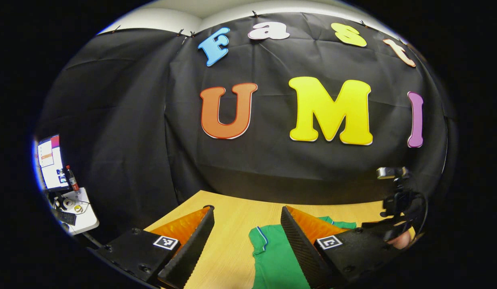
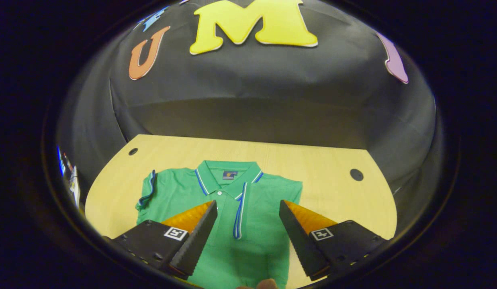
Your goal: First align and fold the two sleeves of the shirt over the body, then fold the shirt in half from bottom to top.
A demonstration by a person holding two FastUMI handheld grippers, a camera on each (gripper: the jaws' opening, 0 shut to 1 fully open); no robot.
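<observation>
Plainly, with both sleeves lying folded over the green shirt (image 2: 232,208) on the tabletop (image 2: 320,160), the released right claw (image 2: 246,212) and released left claw (image 1: 246,218) should each pinch a bottom hem corner — then lift evenly toward the collar (image 2: 228,170).

The bottom of the green shirt (image 2: 248,224) runs off the picture's edge in the right gripper view. In the left gripper view a gripper finger (image 1: 302,245) hides part of it.
</observation>
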